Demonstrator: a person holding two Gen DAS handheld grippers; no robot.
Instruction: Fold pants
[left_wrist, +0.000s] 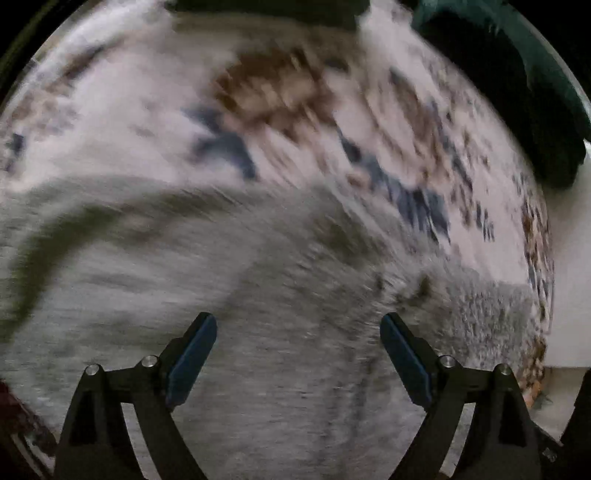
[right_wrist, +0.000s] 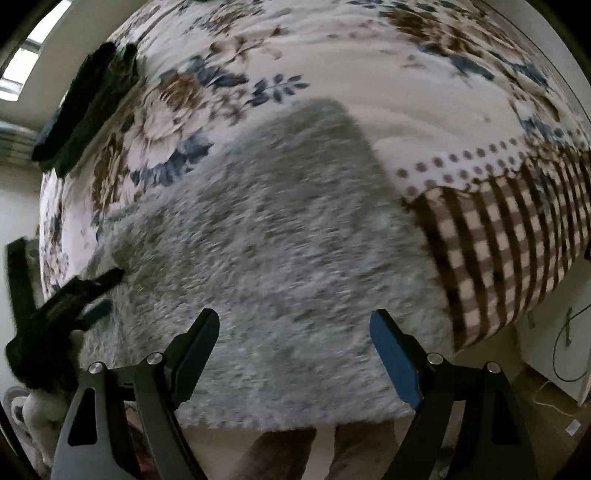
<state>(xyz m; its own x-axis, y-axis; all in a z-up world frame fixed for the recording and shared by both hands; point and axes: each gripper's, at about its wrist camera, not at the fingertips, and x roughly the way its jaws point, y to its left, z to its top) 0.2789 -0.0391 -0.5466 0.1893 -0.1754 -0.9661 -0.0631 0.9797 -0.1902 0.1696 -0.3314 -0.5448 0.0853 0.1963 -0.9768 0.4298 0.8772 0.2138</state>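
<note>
The grey fuzzy pants (right_wrist: 280, 236) lie folded flat on a floral bedspread (right_wrist: 388, 96), running from the bed's near edge toward its middle. In the left wrist view the pants (left_wrist: 192, 280) fill the lower half, blurred by motion. My left gripper (left_wrist: 298, 325) is open and empty, just above the grey fabric. My right gripper (right_wrist: 294, 321) is open and empty over the near end of the pants. The left gripper also shows in the right wrist view (right_wrist: 99, 291) at the pants' left edge.
Dark folded clothes (right_wrist: 88, 107) lie at the far left of the bed, and show in the left wrist view (left_wrist: 517, 92). A brown checked border (right_wrist: 509, 251) hangs off the bed's right side. Cables and a cardboard box (right_wrist: 554, 410) are on the floor at right.
</note>
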